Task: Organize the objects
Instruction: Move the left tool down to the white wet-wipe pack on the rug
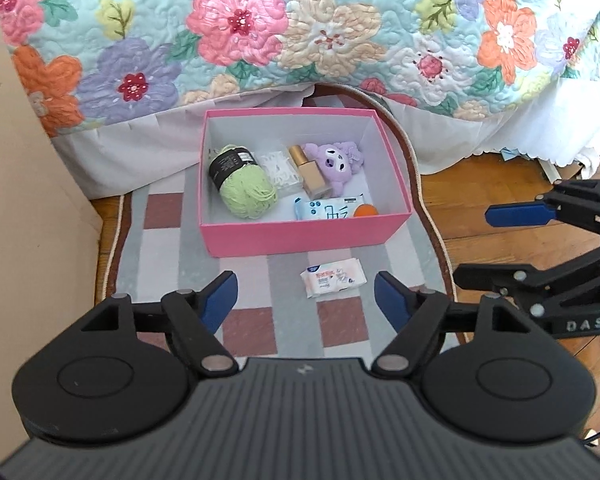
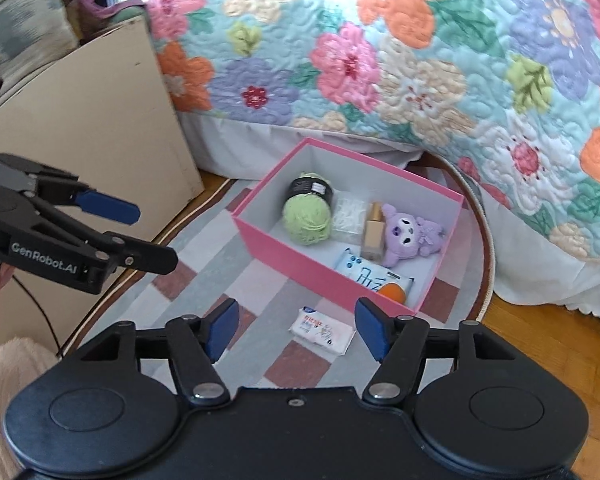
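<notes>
A pink box [image 1: 300,236] [image 2: 300,264] stands on a checked rug. Inside lie a green yarn ball [image 1: 246,186] [image 2: 306,218], a clear packet [image 1: 278,172], a tan bottle [image 1: 310,174] [image 2: 372,232], a purple plush toy [image 1: 336,164] [image 2: 410,234], a blue tissue pack [image 1: 328,210] [image 2: 364,272] and an orange ball [image 1: 366,211] [image 2: 394,292]. A white wipes pack [image 1: 332,278] [image 2: 322,330] lies on the rug in front of the box. My left gripper [image 1: 306,302] [image 2: 152,236] hangs open above the wipes pack, nothing between its fingers. My right gripper [image 2: 296,326] [image 1: 472,246] is open too, holding nothing.
A bed with a floral quilt [image 1: 300,28] and white skirt rises behind the box. A beige cabinet [image 1: 24,200] [image 2: 100,120] stands at the left. Wooden floor [image 1: 500,208] shows to the right of the rug [image 1: 172,248]. A pale fluffy cloth [image 2: 16,372] and a cable lie at the lower left of the right wrist view.
</notes>
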